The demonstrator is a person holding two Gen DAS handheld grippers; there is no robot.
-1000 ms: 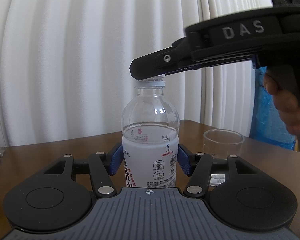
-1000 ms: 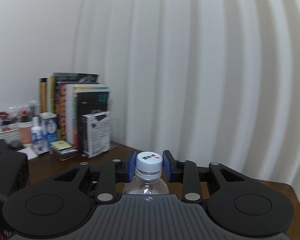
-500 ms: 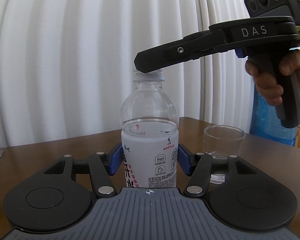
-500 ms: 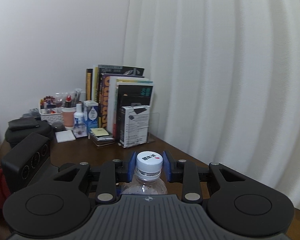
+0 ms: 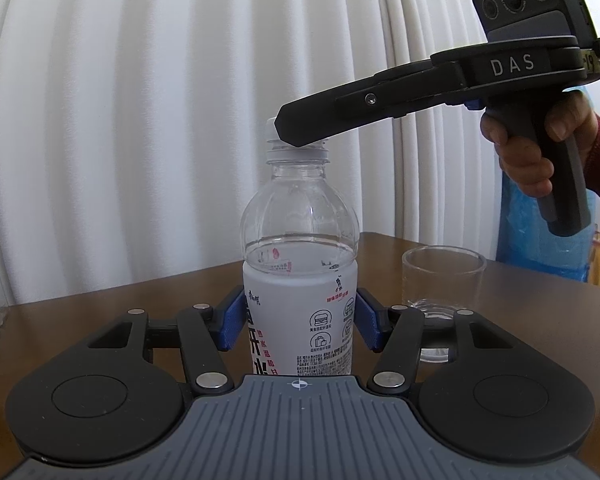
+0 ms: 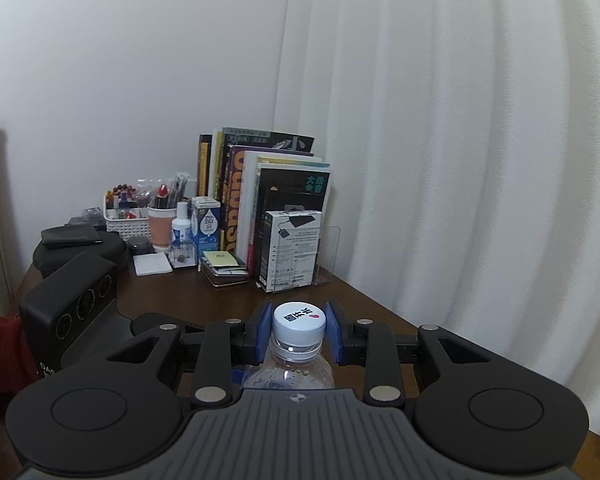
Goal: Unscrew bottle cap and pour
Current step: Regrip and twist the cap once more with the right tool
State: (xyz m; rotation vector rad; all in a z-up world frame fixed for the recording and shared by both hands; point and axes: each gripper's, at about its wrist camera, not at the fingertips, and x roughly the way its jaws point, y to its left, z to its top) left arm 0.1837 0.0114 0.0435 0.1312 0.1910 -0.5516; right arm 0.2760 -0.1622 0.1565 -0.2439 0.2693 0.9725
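Pads [image 5: 230,322] of blue rubber on the left gripper [image 5: 298,322] press against both sides of the bottle [image 5: 300,280], low on its white label, so that claw is closed on the bottle's body and holds it upright on the brown table [image 5: 100,304]. The bottle sits dead centre between the two fingers, its base hidden behind the gripper's grey housing. The clear upper part shows liquid standing a little above the label's top edge.

Just beyond and to the right of the bottle, an empty clear glass [image 5: 442,280] stands on the table, apart from the bottle and partly behind the left gripper's right finger.

Higher up, the right gripper [image 6: 299,334] reaches in from the right, tilted slightly downward, held by a hand [image 5: 540,148] with a dark red sleeve at the wrist. In its own wrist view its blue pads [image 6: 334,332] are clamped on either side of the white cap [image 6: 299,322], which sits squarely between them on the bottle's neck; this claw is closed on the cap. The cap's printed top faces up. From the left wrist view the black finger covers most of the cap, so whether the cap has lifted from the threads cannot be told.

Farther back on the table stand a row of books [image 6: 268,196], a small white box [image 6: 292,248], a white basket of pens [image 6: 126,220] and small bottles. Behind everything hangs a white pleated curtain [image 5: 160,100].
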